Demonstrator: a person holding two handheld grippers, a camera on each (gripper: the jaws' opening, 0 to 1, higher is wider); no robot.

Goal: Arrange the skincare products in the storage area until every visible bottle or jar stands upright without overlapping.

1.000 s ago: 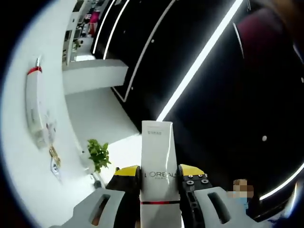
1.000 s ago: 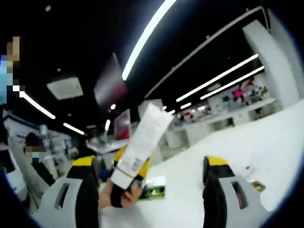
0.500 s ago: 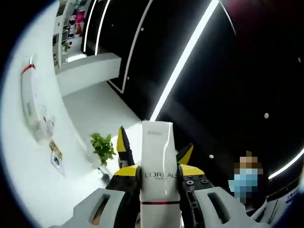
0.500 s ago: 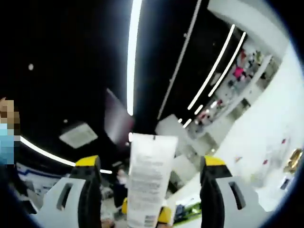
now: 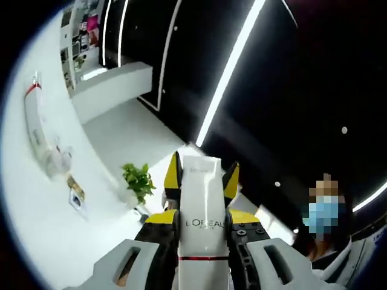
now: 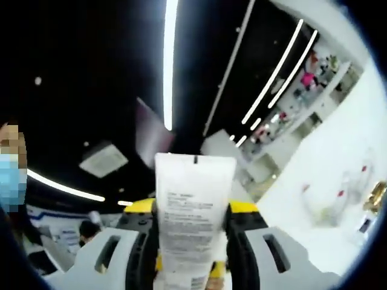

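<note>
Left gripper view: both the left gripper (image 5: 204, 226) and right gripper (image 6: 195, 223) clamp the tube (image 5: 203, 217), pointing toward 12 o'clock, apparently for a handover.

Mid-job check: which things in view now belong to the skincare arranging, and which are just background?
Job:
- white L'Oreal tube, also seen from its printed back in the right gripper view
- left gripper, shut on the tube
- right gripper, shut on it too

Background:
- potted plant
- ceiling light strip

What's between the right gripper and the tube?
Nothing visible. The right gripper has its jaws closed against the white tube; the left gripper clamps the same tube lower down. The storage area is out of frame.
</note>
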